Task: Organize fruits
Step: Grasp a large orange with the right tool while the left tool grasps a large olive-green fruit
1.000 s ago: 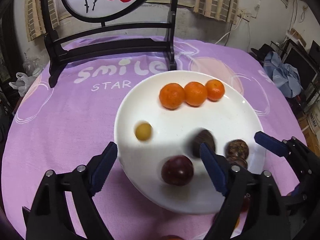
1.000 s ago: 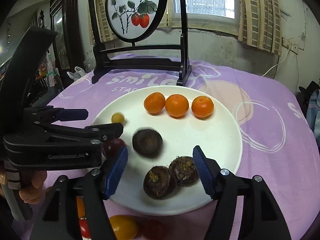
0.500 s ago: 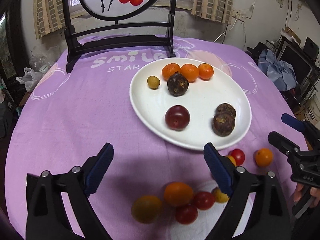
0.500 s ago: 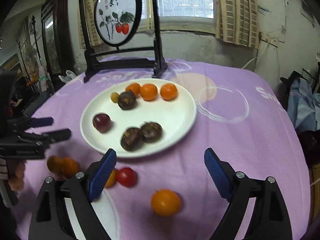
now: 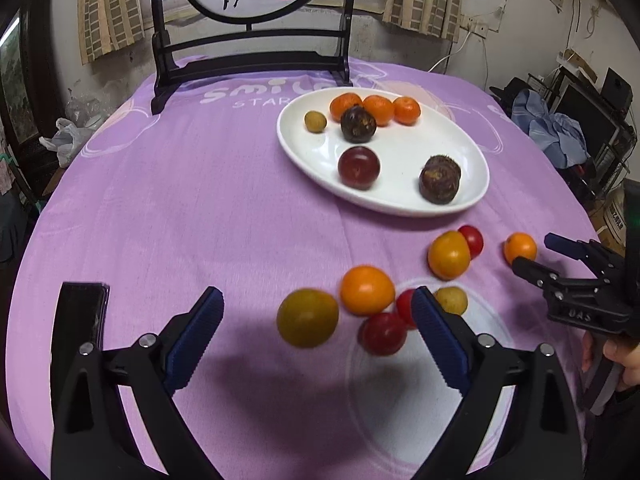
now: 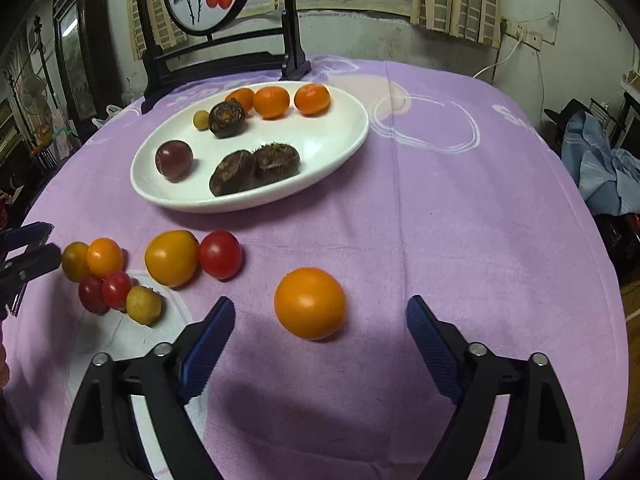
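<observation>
A white plate (image 5: 474, 168) (image 6: 344, 136) holds three tangerines (image 5: 378, 109) (image 6: 272, 101), dark brown fruits (image 5: 439, 179) (image 6: 256, 166), a purple fruit (image 5: 358, 167) (image 6: 174, 159) and a small yellow one (image 5: 315, 121). Loose tomatoes lie on the purple cloth in front of it. My left gripper (image 5: 316, 322) is open, with a yellow-green tomato (image 5: 307, 317) and an orange one (image 5: 367, 290) between its jaws' line. My right gripper (image 6: 320, 338) is open just before an orange tomato (image 6: 310, 303), not touching it.
A black framed screen stand (image 5: 248, 60) (image 6: 224, 60) stands at the table's far side. A dark flat object (image 5: 82, 312) lies at front left. Red tomatoes (image 5: 384, 332) (image 6: 220, 254) and a yellow-orange tomato (image 5: 448, 255) (image 6: 172, 258) lie between the grippers. Table edges drop off right.
Both grippers have pulled back from the plate toward the table's front and lowered over the loose tomatoes. A dark fruit rolled to the tangerines and now rests there.
</observation>
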`<control>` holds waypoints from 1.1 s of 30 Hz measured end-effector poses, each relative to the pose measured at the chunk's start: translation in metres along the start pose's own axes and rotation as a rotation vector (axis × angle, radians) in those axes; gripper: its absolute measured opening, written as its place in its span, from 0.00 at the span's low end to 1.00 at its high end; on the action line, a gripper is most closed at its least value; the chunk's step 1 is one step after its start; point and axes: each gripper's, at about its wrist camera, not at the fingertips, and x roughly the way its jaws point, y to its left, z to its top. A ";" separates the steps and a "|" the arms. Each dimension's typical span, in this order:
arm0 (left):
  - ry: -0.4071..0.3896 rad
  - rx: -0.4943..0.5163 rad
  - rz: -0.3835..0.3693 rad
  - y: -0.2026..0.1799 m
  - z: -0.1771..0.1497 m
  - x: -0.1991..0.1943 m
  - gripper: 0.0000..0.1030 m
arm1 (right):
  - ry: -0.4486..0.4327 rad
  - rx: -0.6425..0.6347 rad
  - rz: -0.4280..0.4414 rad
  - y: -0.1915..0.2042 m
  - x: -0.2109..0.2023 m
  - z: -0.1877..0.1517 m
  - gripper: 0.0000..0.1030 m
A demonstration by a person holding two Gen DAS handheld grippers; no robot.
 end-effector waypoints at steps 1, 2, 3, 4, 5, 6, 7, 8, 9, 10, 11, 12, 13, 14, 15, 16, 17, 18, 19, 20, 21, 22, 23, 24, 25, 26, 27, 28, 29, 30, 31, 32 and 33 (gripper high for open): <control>0.003 -0.002 0.000 0.002 -0.003 0.000 0.90 | 0.008 0.003 -0.001 0.001 0.002 -0.001 0.70; 0.007 -0.005 0.001 0.004 -0.005 0.000 0.90 | 0.020 0.010 0.013 0.002 0.006 -0.001 0.66; 0.010 -0.008 0.003 0.006 -0.007 0.000 0.90 | 0.028 0.014 0.020 0.003 0.008 -0.001 0.58; 0.013 -0.009 0.006 0.008 -0.009 0.000 0.90 | 0.038 0.018 0.024 0.003 0.011 -0.002 0.52; 0.018 -0.012 0.011 0.010 -0.011 0.001 0.90 | 0.045 0.015 0.017 0.004 0.014 -0.003 0.51; 0.021 -0.014 0.014 0.012 -0.012 0.002 0.90 | 0.032 0.006 0.006 0.005 0.014 -0.003 0.40; 0.026 -0.017 0.018 0.014 -0.013 0.003 0.90 | 0.023 0.000 0.004 0.006 0.014 -0.004 0.38; 0.031 -0.019 0.020 0.015 -0.014 0.005 0.90 | 0.018 0.007 0.009 0.004 0.013 -0.004 0.38; 0.038 -0.018 0.023 0.015 -0.015 0.007 0.90 | 0.013 0.016 0.015 0.003 0.012 -0.005 0.38; 0.047 -0.017 0.027 0.016 -0.016 0.009 0.91 | 0.007 0.021 0.020 0.002 0.011 -0.006 0.38; 0.056 -0.013 0.029 0.016 -0.017 0.011 0.91 | -0.001 0.029 0.027 0.000 0.010 -0.007 0.38; 0.062 -0.009 0.029 0.015 -0.018 0.013 0.90 | -0.002 0.031 0.033 0.000 0.010 -0.008 0.38; 0.067 -0.001 0.028 0.014 -0.020 0.015 0.91 | -0.005 0.028 0.038 -0.001 0.009 -0.010 0.38; 0.074 0.012 0.029 0.013 -0.022 0.018 0.91 | -0.009 0.022 0.039 -0.001 0.008 -0.011 0.38; 0.080 0.022 0.030 0.012 -0.025 0.020 0.91 | -0.011 0.021 0.041 -0.001 0.008 -0.012 0.38; 0.086 0.030 0.032 0.012 -0.027 0.023 0.91 | -0.011 0.021 0.044 -0.001 0.007 -0.012 0.38; 0.096 0.036 0.036 0.013 -0.030 0.026 0.91 | -0.010 0.020 0.050 -0.001 0.007 -0.012 0.38; 0.106 0.037 0.042 0.014 -0.031 0.029 0.91 | -0.010 0.021 0.055 -0.002 0.006 -0.012 0.38; 0.113 0.033 0.048 0.015 -0.032 0.031 0.90 | -0.010 0.021 0.060 -0.002 0.006 -0.012 0.38; 0.119 0.025 0.056 0.018 -0.033 0.034 0.90 | -0.010 0.018 0.064 -0.002 0.006 -0.012 0.38; 0.120 0.017 0.060 0.020 -0.032 0.036 0.90 | -0.010 0.014 0.063 -0.001 0.006 -0.013 0.38; 0.118 0.012 0.062 0.021 -0.032 0.038 0.90 | -0.011 0.011 0.063 -0.001 0.006 -0.012 0.38; 0.116 0.009 0.065 0.022 -0.030 0.039 0.90 | -0.011 0.007 0.062 -0.001 0.006 -0.013 0.38; 0.117 0.009 0.070 0.022 -0.028 0.041 0.90 | -0.012 0.003 0.061 -0.001 0.006 -0.013 0.38; 0.118 0.011 0.074 0.022 -0.027 0.042 0.89 | -0.012 -0.001 0.060 0.000 0.006 -0.013 0.38; 0.119 0.013 0.076 0.021 -0.025 0.044 0.87 | -0.013 -0.003 0.059 0.000 0.006 -0.013 0.38; 0.120 0.015 0.077 0.021 -0.022 0.046 0.84 | -0.013 -0.006 0.057 0.000 0.006 -0.013 0.38; 0.119 0.016 0.079 0.021 -0.020 0.047 0.82 | -0.013 -0.007 0.057 0.000 0.006 -0.013 0.38; 0.116 0.016 0.078 0.020 -0.018 0.048 0.80 | -0.014 -0.007 0.056 0.000 0.006 -0.013 0.38; 0.112 0.019 0.075 0.019 -0.016 0.048 0.74 | -0.014 -0.007 0.057 0.000 0.006 -0.013 0.38; 0.101 0.026 0.070 0.017 -0.015 0.048 0.70 | -0.015 -0.008 0.056 0.001 0.006 -0.013 0.38; 0.089 0.029 0.062 0.015 -0.014 0.047 0.58 | -0.015 -0.010 0.055 0.001 0.006 -0.013 0.38; 0.075 0.031 0.050 0.013 -0.014 0.044 0.40 | -0.016 -0.012 0.053 0.001 0.006 -0.013 0.38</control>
